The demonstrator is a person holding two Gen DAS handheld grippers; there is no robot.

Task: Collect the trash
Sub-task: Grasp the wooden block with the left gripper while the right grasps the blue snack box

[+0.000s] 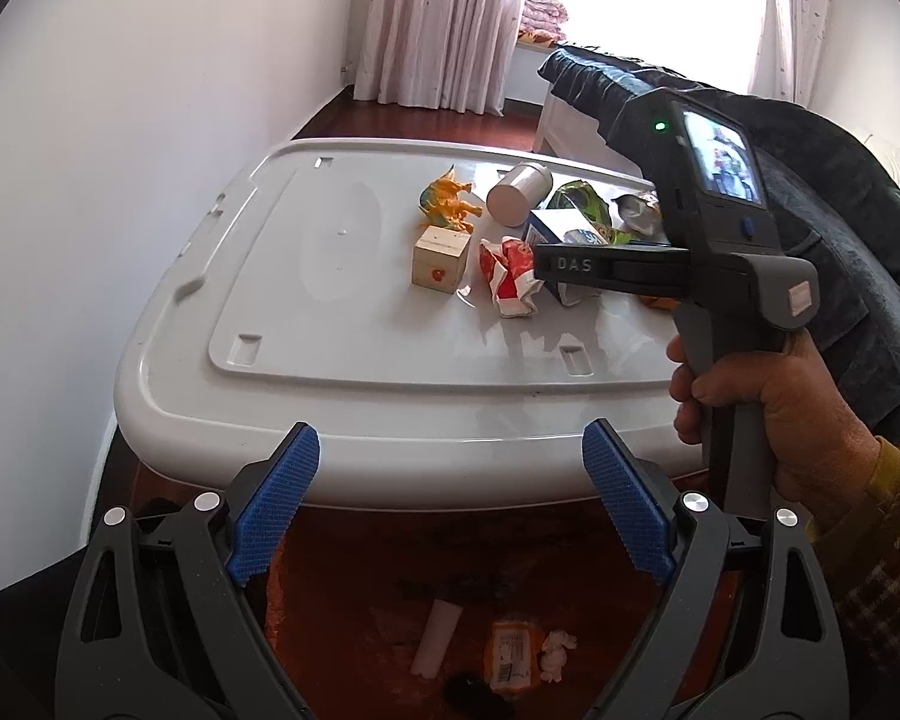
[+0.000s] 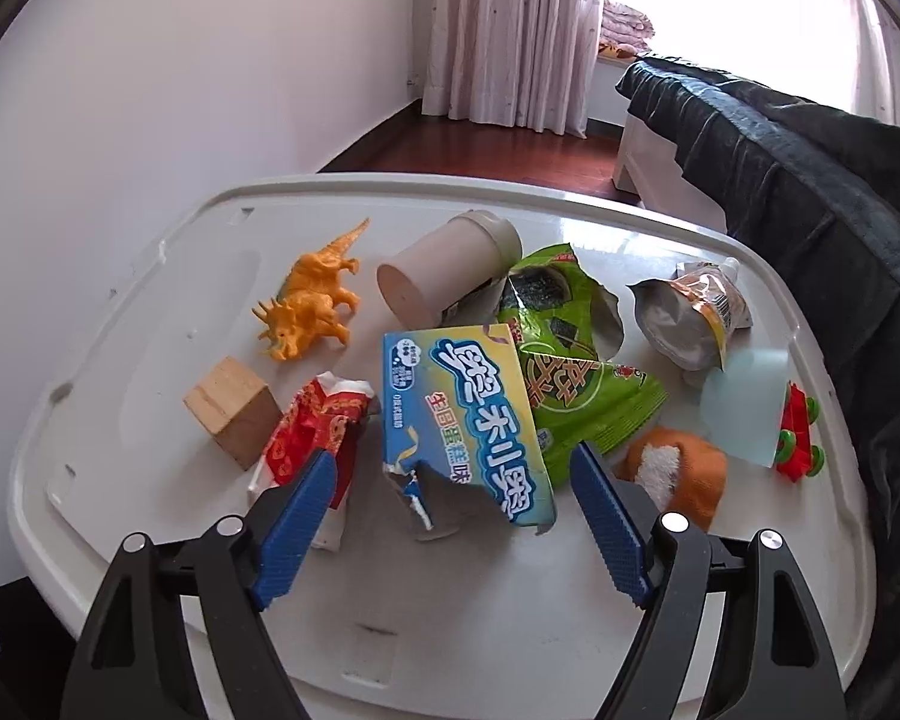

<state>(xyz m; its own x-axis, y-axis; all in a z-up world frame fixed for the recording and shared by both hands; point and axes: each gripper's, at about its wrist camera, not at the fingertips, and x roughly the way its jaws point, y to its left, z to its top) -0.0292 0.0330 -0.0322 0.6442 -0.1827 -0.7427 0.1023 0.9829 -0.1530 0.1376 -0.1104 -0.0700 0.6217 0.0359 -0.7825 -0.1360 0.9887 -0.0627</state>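
Observation:
Trash lies on a white plastic lid (image 2: 150, 480): a torn blue snack box (image 2: 462, 420), a crumpled red wrapper (image 2: 318, 426), a green snack bag (image 2: 570, 348) and a silver pouch (image 2: 690, 318). My right gripper (image 2: 456, 474) is open, its blue pads either side of the blue box's near end, just above the lid. My left gripper (image 1: 450, 450) is open and empty, held off the lid's near edge (image 1: 390, 456). The right gripper's body (image 1: 720, 228) shows in the left wrist view over the blue box (image 1: 564, 228) and red wrapper (image 1: 510, 276).
On the lid also stand an orange toy dinosaur (image 2: 312, 306), a wooden block (image 2: 234, 414), a tipped beige cup (image 2: 444, 270), a light blue card (image 2: 744, 408), a red toy car (image 2: 801, 432) and an orange plush (image 2: 672, 474). A dark-covered sofa (image 2: 810, 180) flanks the right. Litter (image 1: 510, 654) lies on the floor below.

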